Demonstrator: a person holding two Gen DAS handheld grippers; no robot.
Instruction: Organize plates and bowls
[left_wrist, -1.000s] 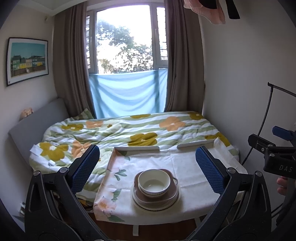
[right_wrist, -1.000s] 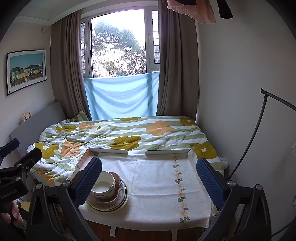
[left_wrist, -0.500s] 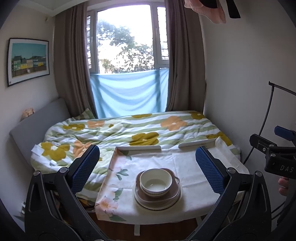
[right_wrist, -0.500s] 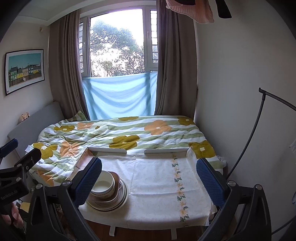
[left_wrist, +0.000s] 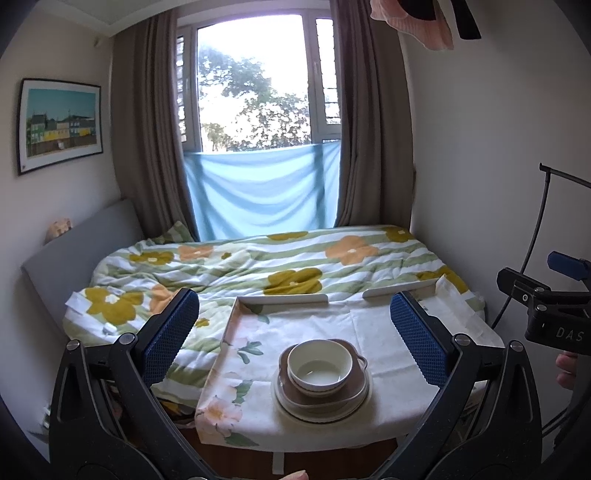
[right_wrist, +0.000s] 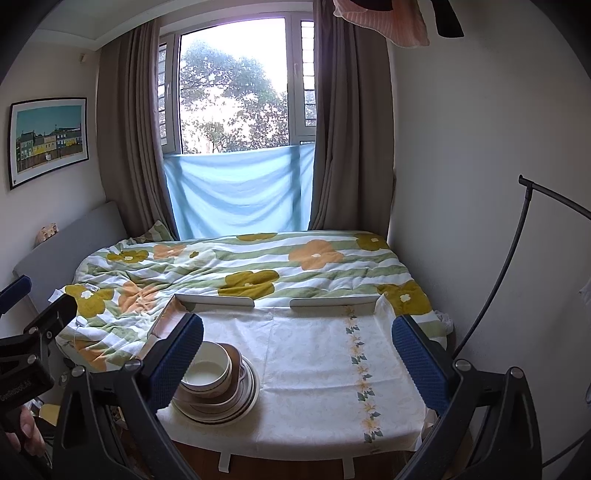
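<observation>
A white bowl (left_wrist: 319, 367) sits on a brown dish (left_wrist: 325, 393), which rests on a white plate (left_wrist: 291, 408), all stacked on the cloth-covered table (left_wrist: 258, 354). My left gripper (left_wrist: 295, 343) is open and empty, held back from the table with the stack between its fingers in view. In the right wrist view the stack (right_wrist: 218, 384) lies at the table's left front, partly behind the left finger (right_wrist: 177, 358). My right gripper (right_wrist: 299, 354) is open and empty, over the near edge of the table.
The table (right_wrist: 314, 354) stands against a bed with a flowered quilt (right_wrist: 251, 266). Two white rails (right_wrist: 336, 302) line the table's far edge. A wall is on the right and a black stand pole (right_wrist: 498, 280) leans there. The other gripper (left_wrist: 546, 306) shows at right.
Both grippers have drifted slightly; the view of the table and stack shifts a little. The stack has not moved and both grippers stay open.
</observation>
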